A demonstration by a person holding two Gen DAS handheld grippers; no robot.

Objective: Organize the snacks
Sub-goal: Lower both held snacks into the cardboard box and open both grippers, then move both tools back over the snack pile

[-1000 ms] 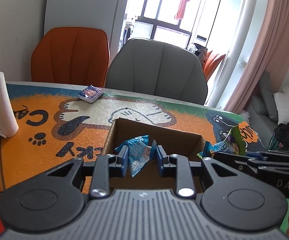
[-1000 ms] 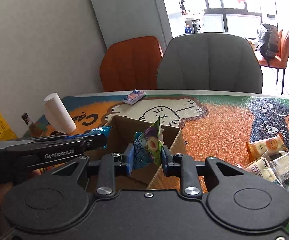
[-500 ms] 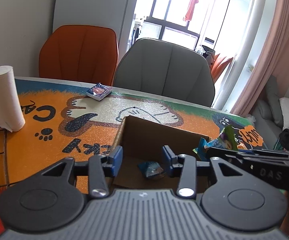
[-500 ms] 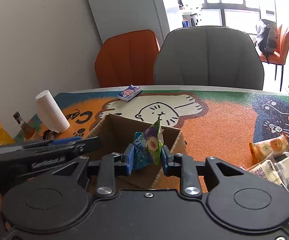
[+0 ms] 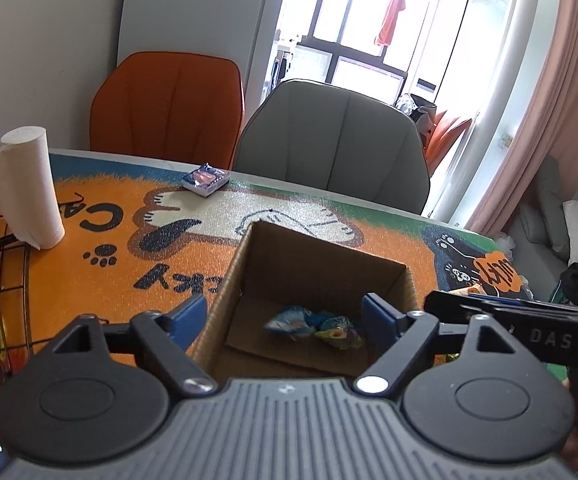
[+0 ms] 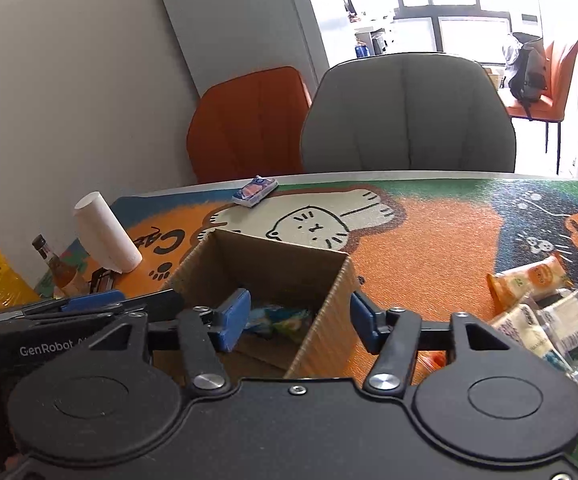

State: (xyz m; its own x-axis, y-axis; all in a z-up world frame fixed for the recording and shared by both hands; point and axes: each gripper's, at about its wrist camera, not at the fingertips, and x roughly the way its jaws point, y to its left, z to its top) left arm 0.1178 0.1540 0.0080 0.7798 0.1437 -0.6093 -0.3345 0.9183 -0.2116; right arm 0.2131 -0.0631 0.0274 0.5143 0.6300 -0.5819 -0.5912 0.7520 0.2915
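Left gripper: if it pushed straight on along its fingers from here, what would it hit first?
Probably the snack packets on the floor of the cardboard box. The left gripper, jaws opening and empty, points down into the box; depth is unclear, so its near rim could catch the fingers first.

Your cardboard box stands open-topped on the cat-print mat, plain brown, its near corner toward you. Down on its floor you've got two snack packets lying flat and touching: a blue-and-white packet on the left, a green-and-yellow packet on the right. Off to your right on the surface, a loose cluster of wrapped snacks lies close together, an orange-and-cream pouch at its far edge. One small blue-and-pink packet sits alone near the far edge.
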